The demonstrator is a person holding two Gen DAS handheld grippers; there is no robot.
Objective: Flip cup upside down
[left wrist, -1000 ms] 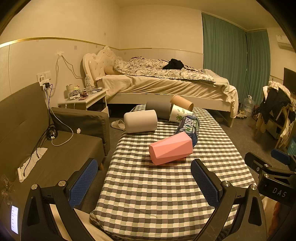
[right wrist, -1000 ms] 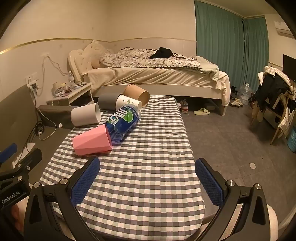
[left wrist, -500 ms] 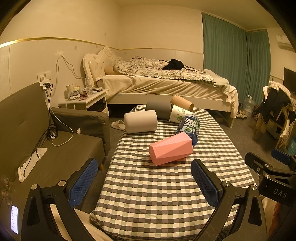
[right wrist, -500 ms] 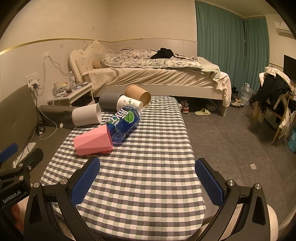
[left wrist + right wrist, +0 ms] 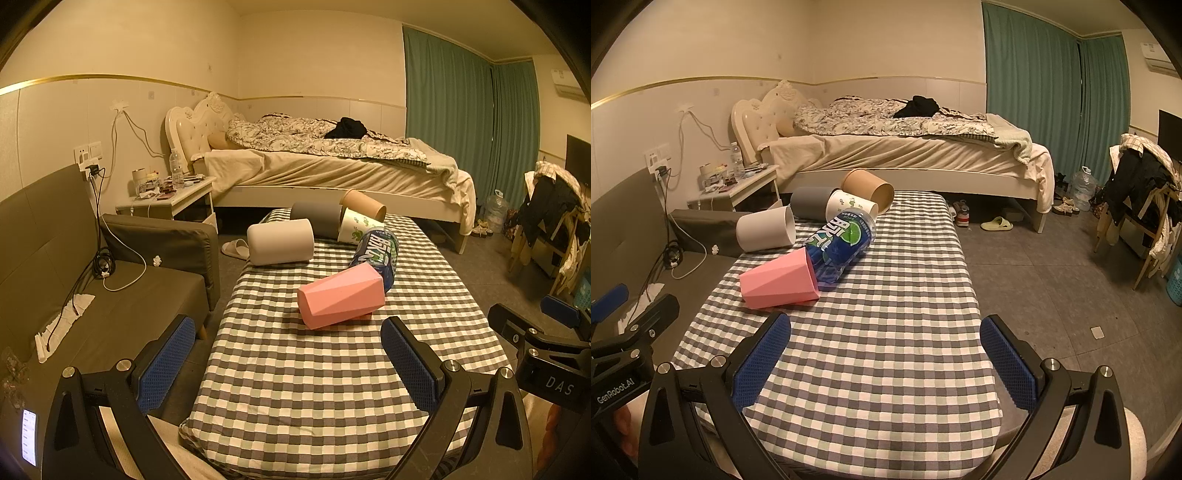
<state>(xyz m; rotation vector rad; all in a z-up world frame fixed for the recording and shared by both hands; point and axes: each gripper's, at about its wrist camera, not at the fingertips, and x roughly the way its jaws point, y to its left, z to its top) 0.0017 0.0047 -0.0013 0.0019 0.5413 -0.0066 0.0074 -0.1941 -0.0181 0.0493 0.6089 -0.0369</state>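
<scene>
Several cups lie on their sides on the checked table [image 5: 314, 376]. A pink faceted cup [image 5: 341, 297] lies nearest, also in the right wrist view [image 5: 777, 280]. A blue printed cup [image 5: 378, 253] lies behind it. A cream cup [image 5: 280, 246], a grey cup [image 5: 316, 218], a white leaf-print cup [image 5: 356, 230] and a brown paper cup [image 5: 364, 208] lie farther back. My left gripper [image 5: 288, 363] is open and empty over the table's near end. My right gripper [image 5: 884, 363] is open and empty, to the right of the pink cup.
A grey sofa [image 5: 92, 295] stands left of the table. A bed [image 5: 332, 170] and a cluttered nightstand [image 5: 166, 199] are behind it. A chair with clothes [image 5: 1137, 199] stands at the right. Slippers lie on the floor [image 5: 997, 223].
</scene>
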